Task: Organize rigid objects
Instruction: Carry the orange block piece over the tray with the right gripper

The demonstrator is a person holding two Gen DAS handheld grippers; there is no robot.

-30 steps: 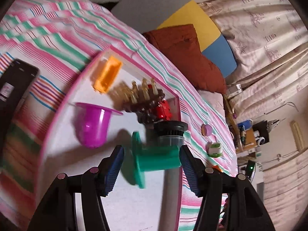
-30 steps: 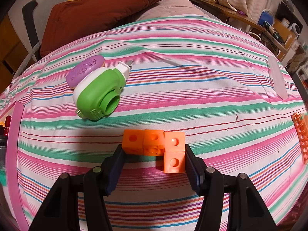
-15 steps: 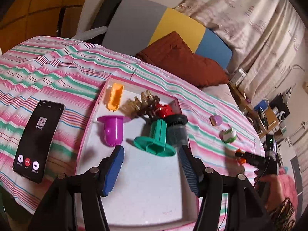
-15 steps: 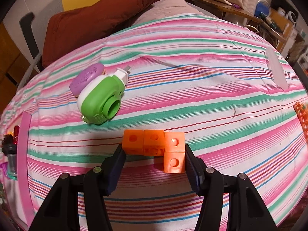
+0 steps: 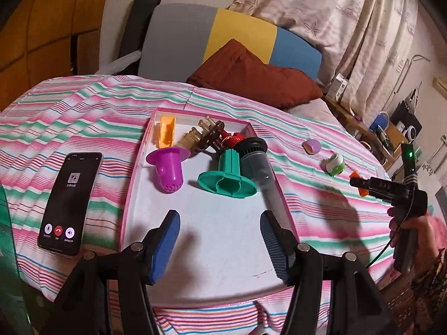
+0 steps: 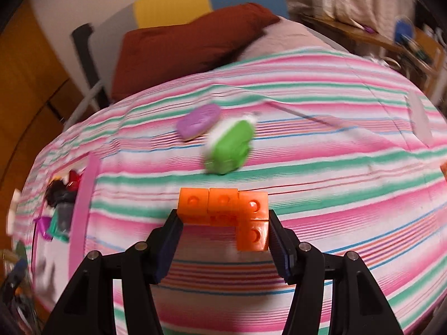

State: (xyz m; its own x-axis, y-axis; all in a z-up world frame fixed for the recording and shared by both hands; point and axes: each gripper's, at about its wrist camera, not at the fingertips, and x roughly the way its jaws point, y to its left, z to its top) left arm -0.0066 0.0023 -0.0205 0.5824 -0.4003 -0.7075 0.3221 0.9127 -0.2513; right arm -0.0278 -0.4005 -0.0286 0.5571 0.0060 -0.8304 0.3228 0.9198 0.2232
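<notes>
My right gripper (image 6: 225, 240) is shut on an L-shaped piece of orange cubes (image 6: 237, 215), held above the striped bedspread; that gripper also shows in the left wrist view (image 5: 363, 185). My left gripper (image 5: 219, 240) is open and empty above the near part of the pink-rimmed white tray (image 5: 223, 245). In the tray lie a teal spool (image 5: 227, 178), a purple cup (image 5: 167, 167), an orange block (image 5: 166, 129), a brown comb-like piece (image 5: 205, 136), a red piece (image 5: 233, 139) and a black-capped grey cylinder (image 5: 257, 159).
A green and white toy (image 6: 230, 148) and a purple oval (image 6: 199, 121) lie on the bedspread right of the tray. A phone (image 5: 69, 203) lies left of the tray. A brown pillow (image 5: 251, 75) is at the back. The tray rim (image 6: 82, 212) shows at the left.
My left gripper let go of the teal spool in the tray and drew back and up. My right gripper lifted the orange cubes and swings left toward the tray.
</notes>
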